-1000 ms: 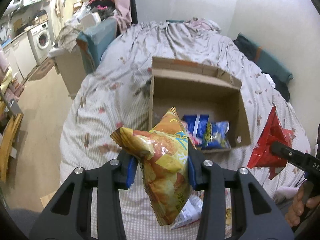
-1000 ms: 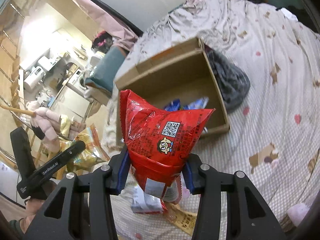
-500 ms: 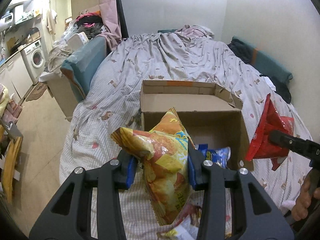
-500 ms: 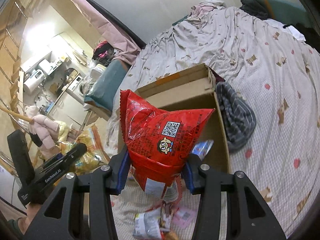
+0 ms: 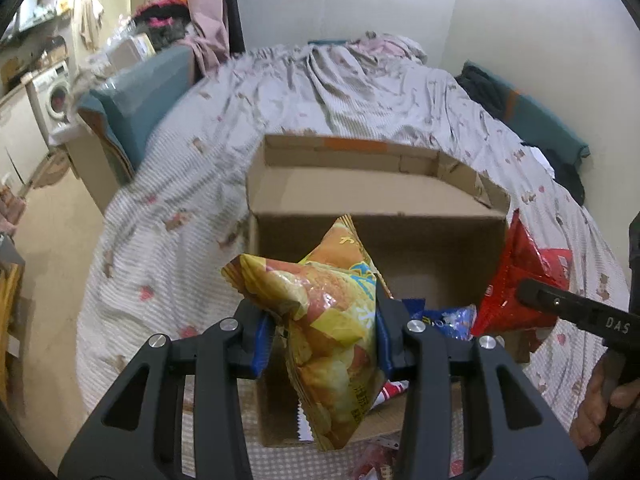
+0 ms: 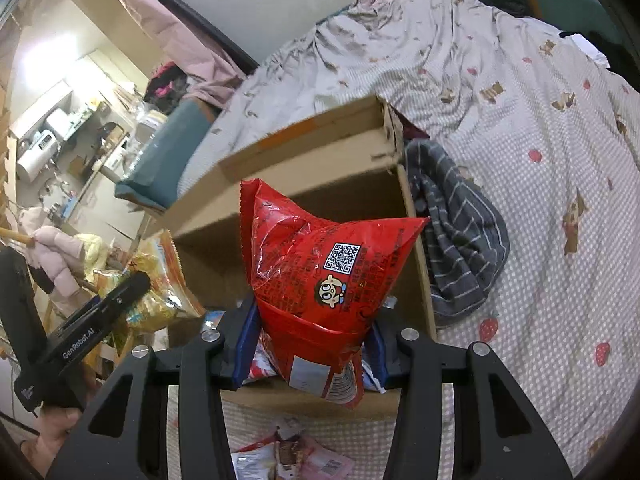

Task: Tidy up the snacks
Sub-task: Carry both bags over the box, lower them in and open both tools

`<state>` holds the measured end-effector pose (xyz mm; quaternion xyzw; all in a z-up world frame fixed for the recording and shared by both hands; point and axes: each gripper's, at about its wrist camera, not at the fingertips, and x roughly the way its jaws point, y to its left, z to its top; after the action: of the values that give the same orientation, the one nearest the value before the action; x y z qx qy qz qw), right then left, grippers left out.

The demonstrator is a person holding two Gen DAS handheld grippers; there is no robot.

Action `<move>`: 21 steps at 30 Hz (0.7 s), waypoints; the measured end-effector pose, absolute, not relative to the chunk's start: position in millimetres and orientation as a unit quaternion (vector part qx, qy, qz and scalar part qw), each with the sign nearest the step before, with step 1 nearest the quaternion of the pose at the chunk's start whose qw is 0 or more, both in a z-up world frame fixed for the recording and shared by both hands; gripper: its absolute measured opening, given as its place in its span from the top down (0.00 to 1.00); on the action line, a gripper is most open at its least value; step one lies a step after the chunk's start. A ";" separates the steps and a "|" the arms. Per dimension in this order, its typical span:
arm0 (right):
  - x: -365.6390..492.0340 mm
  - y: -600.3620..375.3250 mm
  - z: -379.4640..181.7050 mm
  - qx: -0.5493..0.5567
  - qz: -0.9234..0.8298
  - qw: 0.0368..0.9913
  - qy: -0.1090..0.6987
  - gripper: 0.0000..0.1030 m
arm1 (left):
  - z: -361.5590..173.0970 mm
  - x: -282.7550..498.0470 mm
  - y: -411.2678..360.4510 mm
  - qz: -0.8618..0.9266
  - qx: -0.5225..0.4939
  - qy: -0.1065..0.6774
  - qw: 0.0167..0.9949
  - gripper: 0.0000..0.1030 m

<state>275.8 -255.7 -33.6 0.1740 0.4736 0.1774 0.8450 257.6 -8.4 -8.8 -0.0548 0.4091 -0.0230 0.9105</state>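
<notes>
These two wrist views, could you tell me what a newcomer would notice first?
A crinkly yellow-orange chip bag is clamped in the left gripper, and a shiny red snack bag in the right gripper. Both hang over an open brown cardboard box on the bed.

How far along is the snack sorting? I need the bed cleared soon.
Partly done: a blue snack packet already lies in the open cardboard box. In hand: the left gripper clamps a yellow-orange chip bag, the right gripper a red foil snack bag, both at the box. Left: a few small packets lie on the dotted bedsheet in front.
</notes>
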 end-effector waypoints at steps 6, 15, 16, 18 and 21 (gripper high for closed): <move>283.1 -244.5 -47.9 0.159 0.183 0.839 0.487 0.53 | -21.9 267.4 -11.1 -0.032 -0.060 0.420 0.905 0.64; 290.6 -243.0 -56.1 0.176 0.179 0.837 0.486 0.50 | -29.9 272.1 -15.2 -0.029 -0.048 0.423 0.904 0.63; 290.1 -243.2 -55.0 0.179 0.181 0.840 0.480 0.50 | -28.9 271.6 -15.9 -0.029 -0.048 0.422 0.905 0.63; 289.7 -242.2 -53.9 0.179 0.182 0.842 0.476 0.50 | -26.9 271.4 -15.8 -0.028 -0.050 0.417 0.907 0.63; 290.2 -240.2 -54.2 0.176 0.183 0.844 0.474 0.49 | -26.9 271.2 -17.1 -0.029 -0.046 0.414 0.909 0.63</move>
<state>290.2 -240.2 -54.2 0.1756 0.4735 0.1828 0.8435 271.2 -17.1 -26.9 -0.0459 0.4144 -0.0286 0.9085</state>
